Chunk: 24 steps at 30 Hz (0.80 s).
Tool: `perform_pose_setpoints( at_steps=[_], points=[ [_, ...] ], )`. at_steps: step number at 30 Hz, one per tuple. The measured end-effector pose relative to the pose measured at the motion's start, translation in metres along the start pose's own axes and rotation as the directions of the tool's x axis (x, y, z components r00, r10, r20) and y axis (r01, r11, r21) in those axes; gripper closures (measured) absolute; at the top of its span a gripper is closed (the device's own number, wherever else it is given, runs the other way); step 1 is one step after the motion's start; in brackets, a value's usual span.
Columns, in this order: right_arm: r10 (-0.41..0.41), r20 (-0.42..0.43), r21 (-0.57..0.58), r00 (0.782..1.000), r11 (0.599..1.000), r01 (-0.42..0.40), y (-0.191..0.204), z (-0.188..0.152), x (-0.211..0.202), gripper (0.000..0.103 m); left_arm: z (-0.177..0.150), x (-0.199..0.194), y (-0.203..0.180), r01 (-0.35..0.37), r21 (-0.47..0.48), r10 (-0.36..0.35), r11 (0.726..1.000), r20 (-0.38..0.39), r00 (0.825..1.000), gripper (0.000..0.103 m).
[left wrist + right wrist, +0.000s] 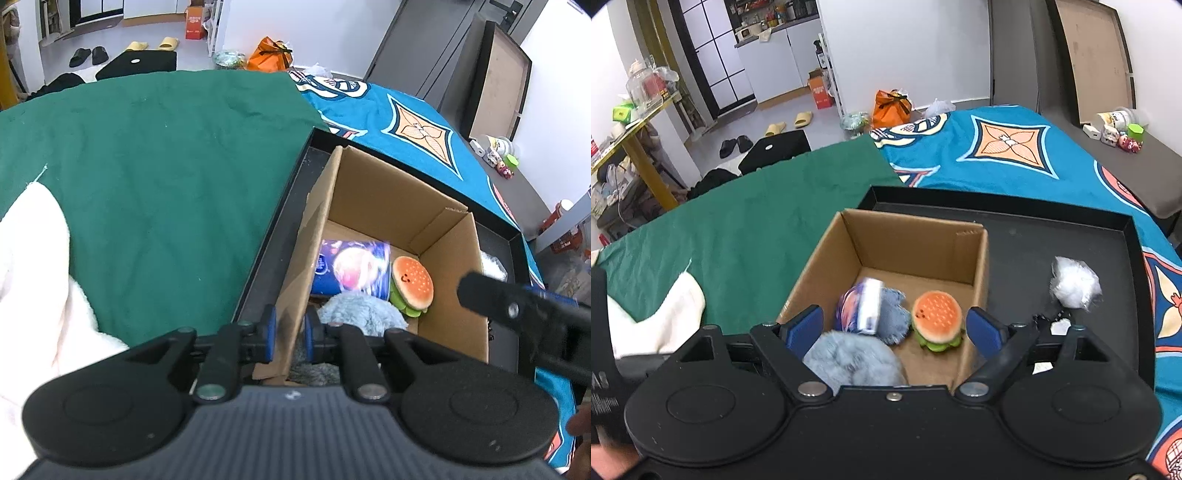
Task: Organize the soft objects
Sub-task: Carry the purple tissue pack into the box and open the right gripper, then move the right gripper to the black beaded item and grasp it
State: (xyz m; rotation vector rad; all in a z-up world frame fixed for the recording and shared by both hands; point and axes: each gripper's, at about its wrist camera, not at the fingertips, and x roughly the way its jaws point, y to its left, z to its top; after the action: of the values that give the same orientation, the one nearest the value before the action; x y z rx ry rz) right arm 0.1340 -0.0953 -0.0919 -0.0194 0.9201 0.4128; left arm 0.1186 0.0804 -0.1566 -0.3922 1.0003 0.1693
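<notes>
A cardboard box [369, 192] stands in a black tray [269, 243]. My left gripper [290, 334] is shut on the box's near left wall, which runs between its blue pads. Inside the box lie a burger plush [936, 321], a blue printed packet [862, 310], a light-blue fluffy cloth [892, 317] and a grey-blue furry plush [853, 360]. My right gripper [894, 330] hangs open over the box's near end, its pads wide apart and touching nothing. A white fluff ball [1075, 286] in clear wrap rests on the tray, to the right of the box.
The tray sits on a bed, half on a green cloth [738, 229] and half on a blue patterned blanket [997, 147]. A white fleece [661, 325] lies on the green cloth at the left. Small black-and-white items [1056, 323] lie on the tray by the right finger.
</notes>
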Motion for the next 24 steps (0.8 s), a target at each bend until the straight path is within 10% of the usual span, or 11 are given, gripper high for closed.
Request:
perform_pose_setpoints(
  at_steps=[10, 24],
  points=[
    [0.001, -0.007, -0.022, 1.0, 1.0, -0.001, -0.021, -0.005, -0.01, 0.012, 0.002, -0.001, -0.01, -0.07, 0.035, 0.071, 0.997, -0.037, 0.997, 0.083],
    [-0.041, 0.027, 0.006, 0.999, 0.999, 0.041, -0.087, -0.014, -0.009, 0.008, 0.011, -0.006, -0.027, -0.15, 0.103, 0.149, 0.983, 0.021, 0.989, 0.038]
  ],
)
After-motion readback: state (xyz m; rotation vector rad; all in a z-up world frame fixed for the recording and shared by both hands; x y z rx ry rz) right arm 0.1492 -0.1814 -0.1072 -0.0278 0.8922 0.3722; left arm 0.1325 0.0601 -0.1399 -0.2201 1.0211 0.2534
